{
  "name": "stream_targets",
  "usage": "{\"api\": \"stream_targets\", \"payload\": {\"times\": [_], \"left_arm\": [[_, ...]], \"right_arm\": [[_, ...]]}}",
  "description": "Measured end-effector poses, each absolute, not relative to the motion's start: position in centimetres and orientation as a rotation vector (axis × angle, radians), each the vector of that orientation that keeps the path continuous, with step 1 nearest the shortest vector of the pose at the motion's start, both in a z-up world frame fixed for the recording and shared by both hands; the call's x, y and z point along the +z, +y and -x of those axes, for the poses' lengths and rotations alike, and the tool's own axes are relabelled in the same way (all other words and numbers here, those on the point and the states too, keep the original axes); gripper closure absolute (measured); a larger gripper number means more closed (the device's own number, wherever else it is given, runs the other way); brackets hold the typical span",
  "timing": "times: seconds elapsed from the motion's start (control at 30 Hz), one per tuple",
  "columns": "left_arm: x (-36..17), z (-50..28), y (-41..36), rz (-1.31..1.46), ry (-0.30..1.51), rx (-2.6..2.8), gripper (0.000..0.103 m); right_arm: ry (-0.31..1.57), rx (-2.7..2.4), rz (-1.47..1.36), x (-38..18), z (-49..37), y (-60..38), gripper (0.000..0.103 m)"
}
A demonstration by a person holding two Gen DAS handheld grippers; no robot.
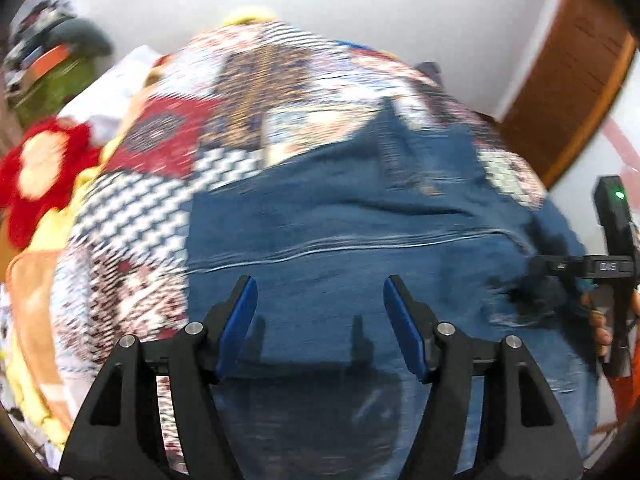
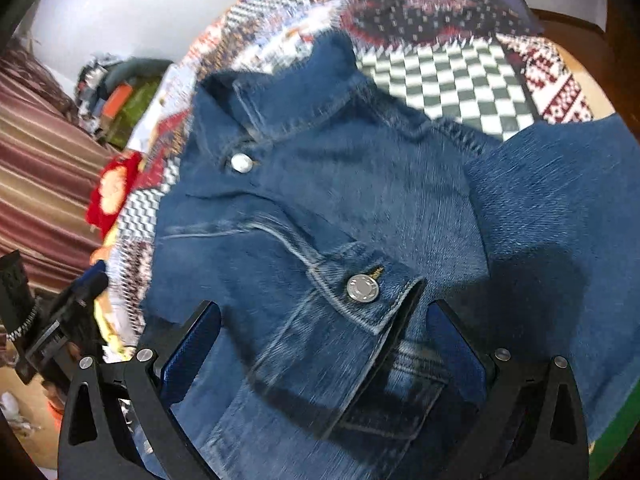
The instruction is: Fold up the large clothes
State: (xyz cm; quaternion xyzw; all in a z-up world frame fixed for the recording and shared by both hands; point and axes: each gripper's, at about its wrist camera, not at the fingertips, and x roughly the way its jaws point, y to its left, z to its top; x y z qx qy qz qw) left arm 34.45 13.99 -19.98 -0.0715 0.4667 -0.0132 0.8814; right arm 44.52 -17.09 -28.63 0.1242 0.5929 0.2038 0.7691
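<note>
A blue denim jacket (image 1: 360,232) lies spread on a patchwork quilt (image 1: 192,128). My left gripper (image 1: 319,320) is open and empty, hovering just above the denim. In the right wrist view the jacket (image 2: 340,184) shows its collar, a metal button (image 2: 241,163) and a sleeve cuff (image 2: 362,292) with a snap button. My right gripper (image 2: 322,344) is open, its blue pads on either side of the cuff, not closed on it. The right gripper's body shows at the left wrist view's right edge (image 1: 616,264).
The quilt (image 2: 448,72) covers a bed. A red and yellow plush cloth (image 1: 44,168) and piled clothes (image 1: 52,68) sit at the far left. A wooden door (image 1: 568,80) stands at the right. Striped fabric (image 2: 36,184) hangs left.
</note>
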Motion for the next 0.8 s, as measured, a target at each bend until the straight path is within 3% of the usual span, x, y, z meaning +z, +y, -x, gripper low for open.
{"api": "stream_targets", "payload": {"times": [0.13,0.2,0.27,0.3,0.4,0.67,0.8], "left_arm": [[-23.2,-35.3,17.3,0.185,1.031,0.034,0.038],[-25.4,-35.7,18.1,0.192,1.086,0.055,0.038],[-27.5,-35.8,18.4,0.177,1.136,0.073,0.038],[-28.4,-35.7,18.3,0.184,1.149,0.065,0.038],[-28.7,-35.1,18.7,0.211,1.129,0.063,0.036],[-26.1,-34.9,17.5,0.137,1.090,0.032,0.036],[-26.9,-35.4,16.2,0.117,1.105,0.011,0.031]], "right_arm": [[1.294,0.401,-0.254,-29.9,-44.6,-16.5,0.002],[1.271,0.413,-0.236,-30.0,-44.4,-16.0,0.014],[1.274,0.437,-0.221,-30.0,-44.2,-15.4,0.037],[1.278,0.442,-0.215,-29.9,-44.2,-15.2,0.041],[1.224,0.443,-0.140,-28.8,-43.8,-14.3,0.067],[1.021,0.423,0.076,-22.9,-42.9,-13.3,0.068],[0.991,0.407,0.152,-22.2,-42.6,-13.2,0.068]]}}
